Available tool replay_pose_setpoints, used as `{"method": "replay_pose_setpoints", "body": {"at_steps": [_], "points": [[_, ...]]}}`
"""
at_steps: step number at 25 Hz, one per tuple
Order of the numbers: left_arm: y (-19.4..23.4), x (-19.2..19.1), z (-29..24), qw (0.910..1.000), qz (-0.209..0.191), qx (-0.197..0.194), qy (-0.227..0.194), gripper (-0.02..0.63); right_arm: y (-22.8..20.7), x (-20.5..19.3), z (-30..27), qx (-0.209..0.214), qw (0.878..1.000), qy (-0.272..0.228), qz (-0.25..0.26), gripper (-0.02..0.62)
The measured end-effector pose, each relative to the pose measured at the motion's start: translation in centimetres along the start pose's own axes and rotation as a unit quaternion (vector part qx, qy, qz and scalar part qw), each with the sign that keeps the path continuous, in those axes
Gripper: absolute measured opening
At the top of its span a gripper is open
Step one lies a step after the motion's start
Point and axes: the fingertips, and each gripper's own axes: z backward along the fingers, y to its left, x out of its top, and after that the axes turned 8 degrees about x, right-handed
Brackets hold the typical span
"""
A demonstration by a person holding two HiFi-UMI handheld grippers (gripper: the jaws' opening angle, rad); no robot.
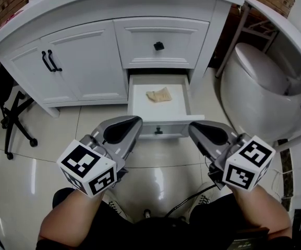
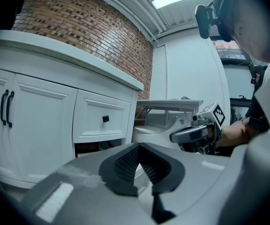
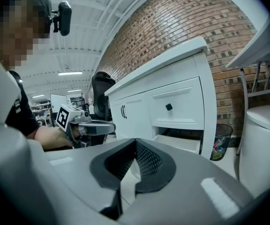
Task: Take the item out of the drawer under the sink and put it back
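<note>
While the tan item [image 1: 158, 95] is lying in the open drawer [image 1: 139, 102], the left gripper [image 1: 132, 124] and right gripper [image 1: 197, 129] are hovering just near of it, jaws clenched and empty.

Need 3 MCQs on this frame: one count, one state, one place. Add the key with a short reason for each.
1. How many black handles are on the cabinet doors?
A. one
B. two
C. four

2. What state is the upper drawer in?
A. pulled out
B. shut
C. taken off the vanity

3. Where does the tan item lie?
A. in the upper drawer
B. in the open lower drawer
C. hung on a door handle

Key:
1 B, the head view shows two bar handles side by side where the doors meet.
2 B, its front sits flush with the vanity face and only the black knob stands out.
3 B, it rests on the white bottom of the pulled-out drawer, toward the back, and neither gripper is on it.
</note>
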Motion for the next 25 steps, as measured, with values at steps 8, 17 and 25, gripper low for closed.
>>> {"method": "replay_pose_setpoints", "body": {"at_steps": [8,17,25], "points": [[0.3,-0.1,-0.1,1.0000,0.008,-0.001,0.000,0.006,-0.6,-0.1,-0.3,-0.005,1.000,0.005,-0.002,0.008],[0.4,0.0,0.1,1.0000,0.002,0.003,-0.002,0.006,0.3,-0.5,-1.5,0.006,0.995,0.065,0.071,0.008],[0.7,0.4,0.2,0.9999,0.008,0.005,-0.008,0.006,-0.9,2.2,-3.6,0.033,0.988,0.108,0.108,0.034]]}}
